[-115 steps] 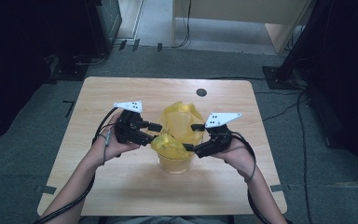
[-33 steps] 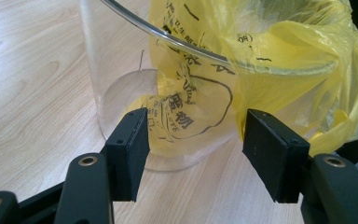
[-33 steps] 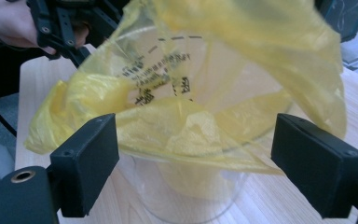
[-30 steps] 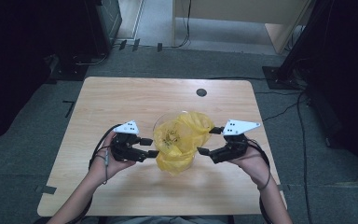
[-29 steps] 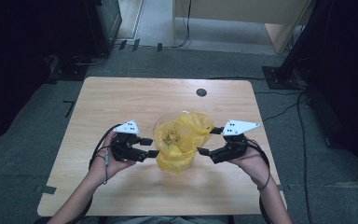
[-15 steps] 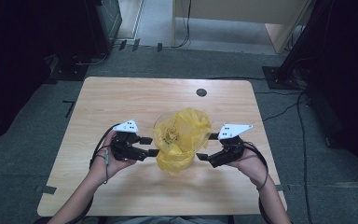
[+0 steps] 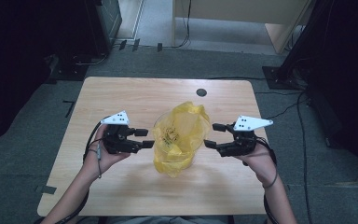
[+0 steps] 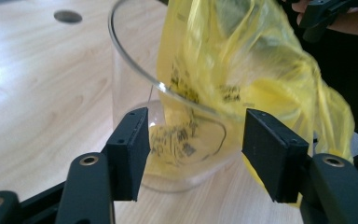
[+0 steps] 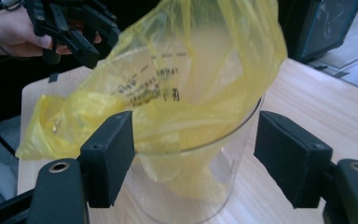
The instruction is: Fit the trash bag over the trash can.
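Light wooden table (image 7: 121,196) carries a clear glass cup (image 8: 135,70) lined with a crinkled yellow plastic bag (image 7: 179,135). I hold my left gripper (image 7: 142,138) and right gripper (image 7: 213,135) either side, jaws apart and just narrowing, gripping nothing.

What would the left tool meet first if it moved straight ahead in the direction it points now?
Probably the clear plastic cup, at its rim and wall; the yellow plastic bag draped in it lies just behind. The left tool is open, and the depth is hard to judge.

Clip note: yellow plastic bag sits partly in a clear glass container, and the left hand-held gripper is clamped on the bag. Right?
Not quite. The left hand-held gripper is open, its pads clear of the yellow bag and the clear container, as the left gripper view shows. The rest holds.
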Available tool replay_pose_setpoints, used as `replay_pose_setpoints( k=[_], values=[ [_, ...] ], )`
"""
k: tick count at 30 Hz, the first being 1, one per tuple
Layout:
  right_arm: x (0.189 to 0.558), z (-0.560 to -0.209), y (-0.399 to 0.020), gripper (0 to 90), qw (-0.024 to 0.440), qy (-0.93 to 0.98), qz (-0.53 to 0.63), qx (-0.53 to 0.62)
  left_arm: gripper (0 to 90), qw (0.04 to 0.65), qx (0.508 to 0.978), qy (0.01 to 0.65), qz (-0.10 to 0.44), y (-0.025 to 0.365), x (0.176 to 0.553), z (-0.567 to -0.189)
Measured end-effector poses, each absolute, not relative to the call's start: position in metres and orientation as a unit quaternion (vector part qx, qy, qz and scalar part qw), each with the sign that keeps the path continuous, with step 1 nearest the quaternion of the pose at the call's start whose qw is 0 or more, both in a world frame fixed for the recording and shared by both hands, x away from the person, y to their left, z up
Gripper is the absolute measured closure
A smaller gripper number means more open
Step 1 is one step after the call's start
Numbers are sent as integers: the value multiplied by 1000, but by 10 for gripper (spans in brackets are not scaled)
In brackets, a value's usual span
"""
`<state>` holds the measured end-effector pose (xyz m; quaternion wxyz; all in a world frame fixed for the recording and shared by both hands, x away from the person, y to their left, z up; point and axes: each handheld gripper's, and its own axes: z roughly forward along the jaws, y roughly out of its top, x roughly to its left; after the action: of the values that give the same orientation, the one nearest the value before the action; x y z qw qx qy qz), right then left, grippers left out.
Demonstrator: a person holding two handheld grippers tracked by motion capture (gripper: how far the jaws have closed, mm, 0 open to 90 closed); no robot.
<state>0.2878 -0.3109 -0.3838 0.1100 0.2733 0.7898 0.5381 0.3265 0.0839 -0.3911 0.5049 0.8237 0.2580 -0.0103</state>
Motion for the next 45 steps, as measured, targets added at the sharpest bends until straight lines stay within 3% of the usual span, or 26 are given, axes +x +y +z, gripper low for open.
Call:
replay_pose_setpoints(
  k=[8,26,30,45],
  values=[
    [279,-359,-308,396,132,785,549,253,460,533,814,231,11,86,331,-369],
    [306,-342,-264,371,160,806,537,189,530,546,828,125,12,33,339,-338],
    [318,-348,-257,360,167,809,533,185,476,532,836,129,24,21,348,-347],
    [352,-377,-255,300,165,820,501,224,456,518,833,191,28,29,379,-378]
  ],
)
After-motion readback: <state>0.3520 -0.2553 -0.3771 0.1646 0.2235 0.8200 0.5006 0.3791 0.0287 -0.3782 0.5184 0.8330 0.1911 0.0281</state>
